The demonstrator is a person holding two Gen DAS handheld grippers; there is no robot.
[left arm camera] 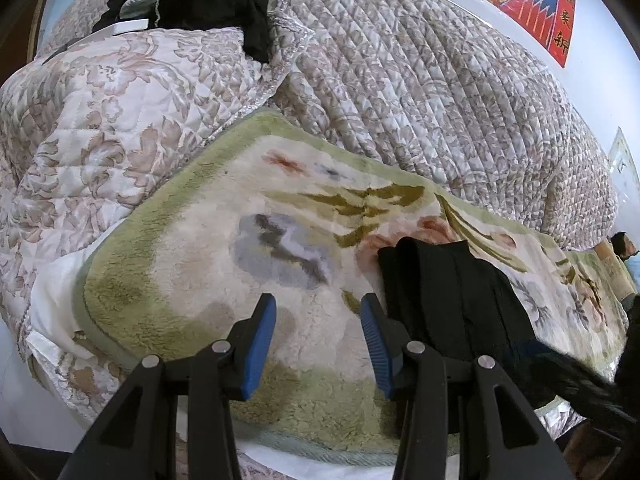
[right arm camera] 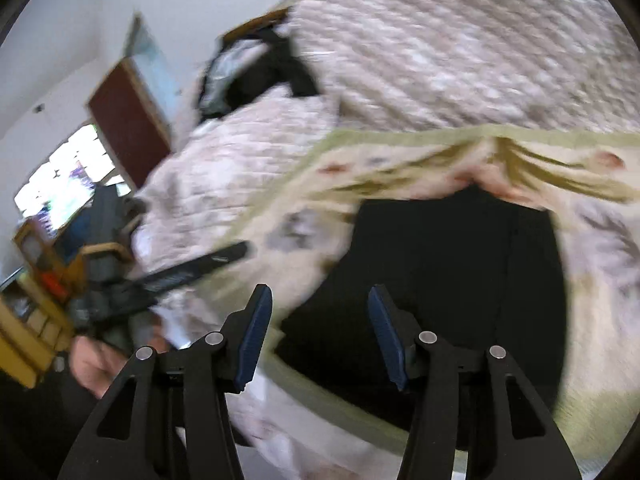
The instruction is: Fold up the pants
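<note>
Left tool (left arm camera: 318,320) wide open, empty; right tool (right arm camera: 318,312) same. Black pants (left arm camera: 448,292) folded on floral blanket (left arm camera: 200,240).

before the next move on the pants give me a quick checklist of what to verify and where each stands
1. Left gripper open and empty: ok, jaws spread with only blanket between them.
2. Right gripper open and empty: ok, jaws spread above the cloth.
3. Black pants lying on the floral blanket, not bunched: ok, they lie in a flat strip.
4. Pants within either gripper's jaws: not ok, the left gripper sits beside their edge, the right only over them.
5. Full outline of the pants in view: cannot tell, the near end is hidden behind the grippers.
6. Right wrist view sharp enough to aim: not ok, it is blurred.
</note>
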